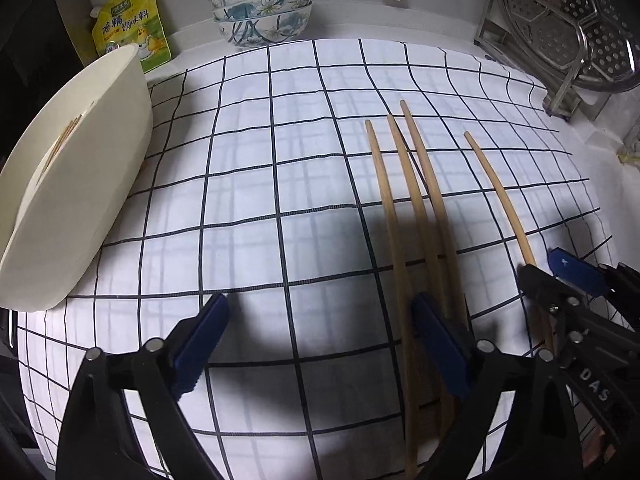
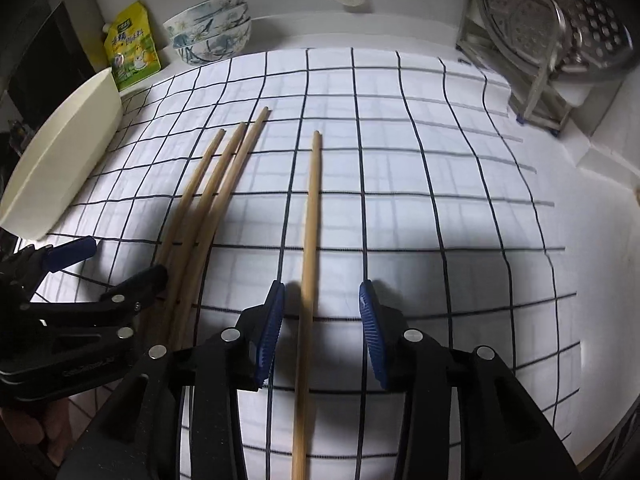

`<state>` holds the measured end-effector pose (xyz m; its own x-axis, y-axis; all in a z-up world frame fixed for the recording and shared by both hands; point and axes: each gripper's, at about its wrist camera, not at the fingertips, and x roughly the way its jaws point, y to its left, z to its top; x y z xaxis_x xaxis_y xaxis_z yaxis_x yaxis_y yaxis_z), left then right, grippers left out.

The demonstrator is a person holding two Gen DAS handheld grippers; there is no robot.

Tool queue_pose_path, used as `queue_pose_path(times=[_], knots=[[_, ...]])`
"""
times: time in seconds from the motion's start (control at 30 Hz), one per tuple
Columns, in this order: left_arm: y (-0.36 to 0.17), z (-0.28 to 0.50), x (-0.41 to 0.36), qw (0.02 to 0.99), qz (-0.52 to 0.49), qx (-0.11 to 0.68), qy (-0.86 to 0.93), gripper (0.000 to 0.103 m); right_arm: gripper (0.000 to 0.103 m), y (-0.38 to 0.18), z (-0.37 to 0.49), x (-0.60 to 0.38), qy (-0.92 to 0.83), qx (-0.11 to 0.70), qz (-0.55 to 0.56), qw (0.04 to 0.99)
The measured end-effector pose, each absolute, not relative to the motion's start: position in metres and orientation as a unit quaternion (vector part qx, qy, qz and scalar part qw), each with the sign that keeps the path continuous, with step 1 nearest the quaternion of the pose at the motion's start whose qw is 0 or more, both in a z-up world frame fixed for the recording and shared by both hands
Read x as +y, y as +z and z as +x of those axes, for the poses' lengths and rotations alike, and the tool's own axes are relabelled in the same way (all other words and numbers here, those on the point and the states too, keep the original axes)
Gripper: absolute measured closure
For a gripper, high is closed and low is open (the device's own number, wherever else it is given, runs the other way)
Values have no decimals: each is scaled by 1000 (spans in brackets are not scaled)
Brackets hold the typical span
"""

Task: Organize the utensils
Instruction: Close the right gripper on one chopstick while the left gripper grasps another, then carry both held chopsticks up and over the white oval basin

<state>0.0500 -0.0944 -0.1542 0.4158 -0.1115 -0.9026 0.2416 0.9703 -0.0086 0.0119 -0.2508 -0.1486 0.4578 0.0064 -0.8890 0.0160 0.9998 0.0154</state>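
With the right claw (image 2: 322,320) parted around the lone chopstick (image 2: 310,240) on the checked cloth (image 2: 420,160) but not pinching it, and the left claw (image 1: 320,344) spread wide beside the three chopsticks (image 1: 412,200), a skewed pinch could roll the round stick aside, short of the far white tray (image 1: 80,184).

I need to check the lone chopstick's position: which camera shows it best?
The right wrist view: the lone chopstick runs full length between the open right gripper pads. In the left wrist view it sits far right, its near end hidden behind that gripper.
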Motion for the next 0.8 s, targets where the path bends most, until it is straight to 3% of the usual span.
queue_pose_path(times=[0.07,0.13,0.2,0.27,0.33,0.8], knots=[[-151,50,-98,842,68,522,-116,35,66,-149,13,-248,-4,517,1,856],[-149,50,-103,842,74,520,-125,50,75,-149,14,-246,-3,514,2,858],[-147,51,-109,840,79,519,-134,65,95,-149,16,-247,-4,514,3,858],[-145,53,-114,838,83,520,-142,84,96,-149,19,-248,0,517,12,856],[-145,57,-115,834,82,525,-149,93,96,-148,20,-251,2,519,24,855],[-113,72,-87,826,37,533,-182,96,96,-103,29,-245,5,494,89,865]])
